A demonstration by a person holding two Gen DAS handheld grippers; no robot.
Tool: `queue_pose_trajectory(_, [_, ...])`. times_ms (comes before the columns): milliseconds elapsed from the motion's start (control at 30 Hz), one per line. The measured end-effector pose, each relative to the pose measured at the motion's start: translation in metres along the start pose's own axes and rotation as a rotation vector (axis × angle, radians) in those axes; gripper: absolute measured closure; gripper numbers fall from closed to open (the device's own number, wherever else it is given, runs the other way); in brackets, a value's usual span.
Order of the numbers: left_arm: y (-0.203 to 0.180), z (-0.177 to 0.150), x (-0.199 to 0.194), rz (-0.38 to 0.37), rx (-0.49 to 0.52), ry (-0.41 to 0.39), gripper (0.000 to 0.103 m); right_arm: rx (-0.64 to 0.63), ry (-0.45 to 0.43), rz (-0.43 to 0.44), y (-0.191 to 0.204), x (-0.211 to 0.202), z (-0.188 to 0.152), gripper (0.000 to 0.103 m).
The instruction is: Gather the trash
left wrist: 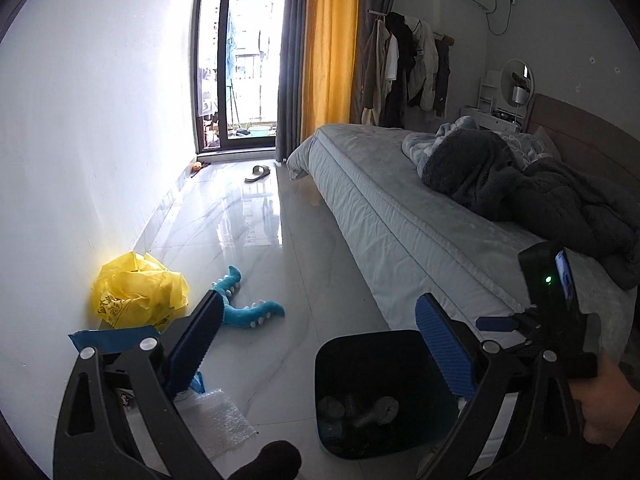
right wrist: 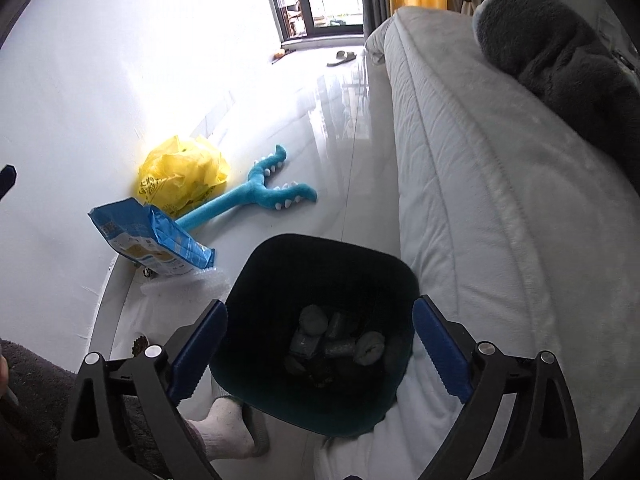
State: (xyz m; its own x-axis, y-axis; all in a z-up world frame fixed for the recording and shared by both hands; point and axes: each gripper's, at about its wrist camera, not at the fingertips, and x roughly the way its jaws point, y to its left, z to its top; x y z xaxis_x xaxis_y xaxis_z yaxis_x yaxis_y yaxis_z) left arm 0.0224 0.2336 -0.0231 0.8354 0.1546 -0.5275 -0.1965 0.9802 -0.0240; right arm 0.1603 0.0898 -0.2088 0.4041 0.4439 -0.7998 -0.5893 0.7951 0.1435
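Note:
A black trash bin [right wrist: 320, 242] stands on the floor against the bed, with several crumpled grey pieces [right wrist: 340, 340] at its bottom. My right gripper [right wrist: 320, 304] hangs open directly above it, nothing between its blue pads. My left gripper [left wrist: 320, 304] is also open and empty, left of the bin [left wrist: 360, 340]. On the floor by the wall lie a yellow plastic bag [left wrist: 140, 292] [right wrist: 184, 176], a blue packet [right wrist: 152, 236] [left wrist: 108, 338] and bubble wrap [left wrist: 216, 416] [right wrist: 188, 284].
A blue plush toy [right wrist: 256, 192] [left wrist: 248, 304] lies beside the bag. The bed [right wrist: 500, 200] with grey blankets fills the right side. A person's foot in a white sock [right wrist: 228, 432] stands by the bin. A slipper [left wrist: 258, 173] lies near the far glass door.

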Motion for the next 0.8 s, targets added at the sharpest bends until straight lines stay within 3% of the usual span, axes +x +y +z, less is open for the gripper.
queue_pose_trajectory(467, [-0.058,0.017,-0.039,-0.02,0.056,-0.077,0.003,-0.022,-0.362,-0.114,-0.049,-0.169,-0.02,0.004])
queue_pose_trajectory(800, [-0.074,0.013,-0.054,-0.041,0.049,-0.066,0.003,0.06,-0.477,-0.245,-0.099,-0.249,-0.067,0.003])
